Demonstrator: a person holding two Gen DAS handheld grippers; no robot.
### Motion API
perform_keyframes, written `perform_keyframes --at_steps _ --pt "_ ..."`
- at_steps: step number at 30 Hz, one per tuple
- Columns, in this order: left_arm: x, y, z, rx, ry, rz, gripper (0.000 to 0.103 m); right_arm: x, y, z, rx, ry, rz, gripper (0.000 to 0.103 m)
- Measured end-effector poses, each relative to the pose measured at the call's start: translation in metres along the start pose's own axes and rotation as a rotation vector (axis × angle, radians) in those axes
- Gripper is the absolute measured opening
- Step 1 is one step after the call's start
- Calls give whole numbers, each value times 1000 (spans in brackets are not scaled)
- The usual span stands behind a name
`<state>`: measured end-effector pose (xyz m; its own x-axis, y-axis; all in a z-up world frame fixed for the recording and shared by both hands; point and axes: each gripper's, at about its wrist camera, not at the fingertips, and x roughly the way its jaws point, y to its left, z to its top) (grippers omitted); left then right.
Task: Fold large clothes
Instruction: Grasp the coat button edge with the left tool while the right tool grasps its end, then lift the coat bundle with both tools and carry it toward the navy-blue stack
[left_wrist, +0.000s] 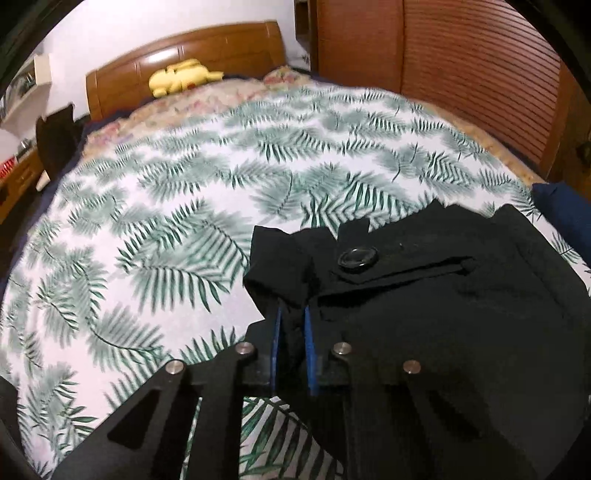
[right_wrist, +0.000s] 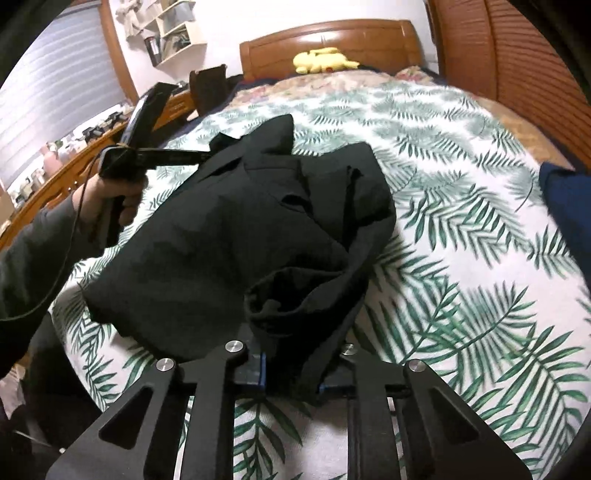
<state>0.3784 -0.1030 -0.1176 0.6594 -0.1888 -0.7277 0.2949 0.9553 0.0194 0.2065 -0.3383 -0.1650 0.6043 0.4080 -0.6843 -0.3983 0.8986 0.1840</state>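
Observation:
A black garment (left_wrist: 443, 295) with a large black button (left_wrist: 357, 257) lies bunched on the leaf-print bed sheet (left_wrist: 166, 221). My left gripper (left_wrist: 292, 332) is shut on a fold of its edge, with the cloth pinched between the blue pads. In the right wrist view the same garment (right_wrist: 240, 229) is a crumpled heap. My right gripper (right_wrist: 291, 373) is shut on a hanging fold at its near edge. The left gripper (right_wrist: 203, 157), held by a hand (right_wrist: 118, 192), grips the garment's far left corner.
A wooden headboard (left_wrist: 207, 48) and a yellow plush toy (left_wrist: 181, 75) are at the far end of the bed. A dark blue cloth (left_wrist: 565, 210) lies at the right edge. Louvred wardrobe doors (left_wrist: 480, 74) stand on the right, and a cluttered wooden desk (right_wrist: 74, 166) on the left.

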Motion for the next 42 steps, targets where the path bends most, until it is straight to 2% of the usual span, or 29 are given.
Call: perform_keyframes --at_steps 7,13,23,31,36,42 --pt "-45 -17 11 32 -84 21 8 -27 -6 6 0 -102 -59 12" --pt "-79 -40 19 69 -139 18 8 -46 -16 5 15 -150 -93 11" --pt "-109 -77 31 117 -199 21 8 -76 -25 4 18 -227 -129 11" --pt "-136 -116 61 145 -273 -1 8 -124 -39 23 3 -320 -154 10" --pt "-150 -152 92 171 -332 -37 8 -165 -55 39 -30 -357 -226 10" --pt "-158 -216 134 207 -385 -126 8 -230 -87 51 -74 -395 -388 9"
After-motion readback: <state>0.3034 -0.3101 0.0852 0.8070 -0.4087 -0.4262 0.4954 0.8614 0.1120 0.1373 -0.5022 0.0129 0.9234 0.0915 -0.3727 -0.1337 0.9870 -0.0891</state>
